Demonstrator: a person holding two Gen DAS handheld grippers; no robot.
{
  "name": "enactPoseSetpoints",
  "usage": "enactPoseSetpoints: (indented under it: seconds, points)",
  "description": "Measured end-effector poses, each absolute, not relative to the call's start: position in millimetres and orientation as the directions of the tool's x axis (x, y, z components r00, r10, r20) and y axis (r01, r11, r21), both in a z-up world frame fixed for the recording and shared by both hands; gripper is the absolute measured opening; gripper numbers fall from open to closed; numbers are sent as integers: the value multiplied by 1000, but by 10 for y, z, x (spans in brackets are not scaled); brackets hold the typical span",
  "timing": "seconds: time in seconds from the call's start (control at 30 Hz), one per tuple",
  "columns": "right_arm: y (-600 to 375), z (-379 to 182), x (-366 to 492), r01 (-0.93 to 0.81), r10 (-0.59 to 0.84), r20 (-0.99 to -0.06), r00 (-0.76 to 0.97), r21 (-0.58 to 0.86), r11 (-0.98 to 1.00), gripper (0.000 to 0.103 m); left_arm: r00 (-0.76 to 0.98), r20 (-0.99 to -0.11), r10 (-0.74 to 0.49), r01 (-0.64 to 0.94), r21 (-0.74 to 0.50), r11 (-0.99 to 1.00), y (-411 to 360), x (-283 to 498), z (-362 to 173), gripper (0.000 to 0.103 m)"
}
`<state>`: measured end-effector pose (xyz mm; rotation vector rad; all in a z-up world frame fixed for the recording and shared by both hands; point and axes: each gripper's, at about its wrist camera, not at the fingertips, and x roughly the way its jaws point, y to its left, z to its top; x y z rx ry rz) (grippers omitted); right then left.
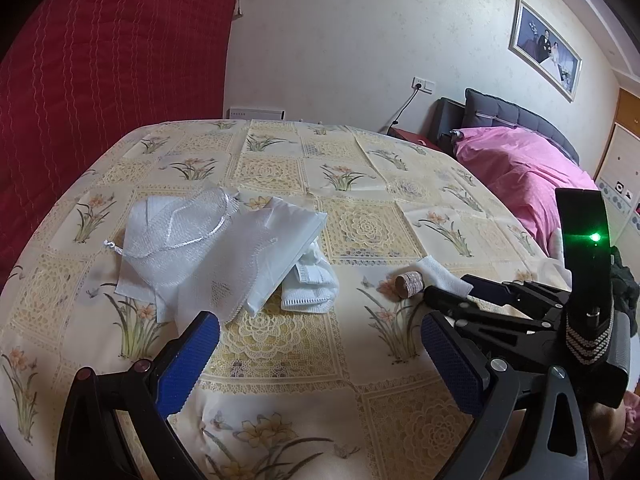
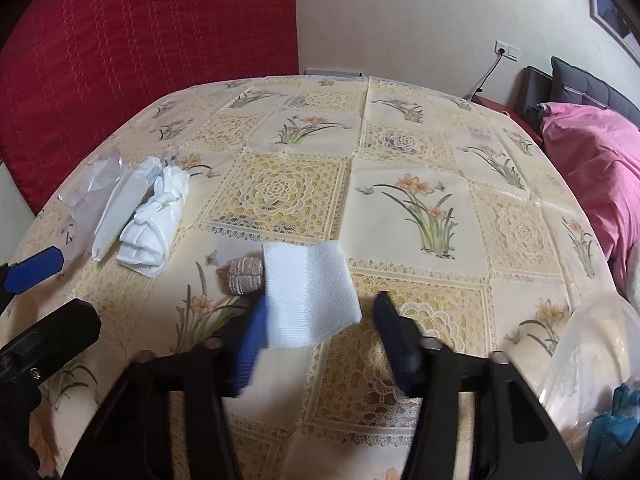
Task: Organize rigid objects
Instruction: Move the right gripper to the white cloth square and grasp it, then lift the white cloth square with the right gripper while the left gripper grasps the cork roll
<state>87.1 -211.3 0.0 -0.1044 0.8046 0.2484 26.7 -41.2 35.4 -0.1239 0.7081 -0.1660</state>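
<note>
Cream floral tablecloth [image 2: 404,200] beneath both tools, in a bedroom. Between the parted jaws of the right gripper [image 2: 320,332], tilted down at the table: a folded white cloth [image 2: 310,292], lying flat, its edge against the blue left finger [image 2: 252,340], with a gap of bare tablecloth before the dark right finger [image 2: 394,340]; not pinched, fingers blurred. Just ahead of that left finger, touching the cloth's near-left corner: a small tan ribbed roll [image 2: 244,276] on its side. Further ahead and left of the right gripper: a heap of white things, namely a folded knit piece [image 2: 154,224], a flat white packet [image 2: 120,212] leaning on it, and beyond these a sheer mesh pouch [image 1: 192,236] with a silver drawstring. Close to the right gripper's right side: a clear plastic bag [image 2: 592,344] with something teal inside. Left gripper [image 1: 320,356] spread wide over bare tablecloth, nothing between its blue pads [image 1: 192,360], the heap just ahead of its left finger, the roll and cloth ahead to its right, beside the tips of the right gripper. Beyond the table: red quilted fabric [image 2: 140,40] to the left, a bed with a pink cover [image 1: 520,168] to the right.
</note>
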Motion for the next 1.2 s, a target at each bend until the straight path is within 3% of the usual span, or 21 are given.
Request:
enactPoseSetpoints:
  seconds: [0.1,0.2,1.2]
  points:
    - [-2177,6,873,-253,197,-720,666,32,967,25,748,-636,-192,111,-166,980,-417,271,356,103]
    - [-2210,9,873,-250,213,-714,667,56,967,18,748,-636,-190,112,-161,981,-429,264,361,103]
    - [-2730,334,403,-220,297,-594,748,200,955,14,726,-662,-185,191,-63,979,-933,499,394,103]
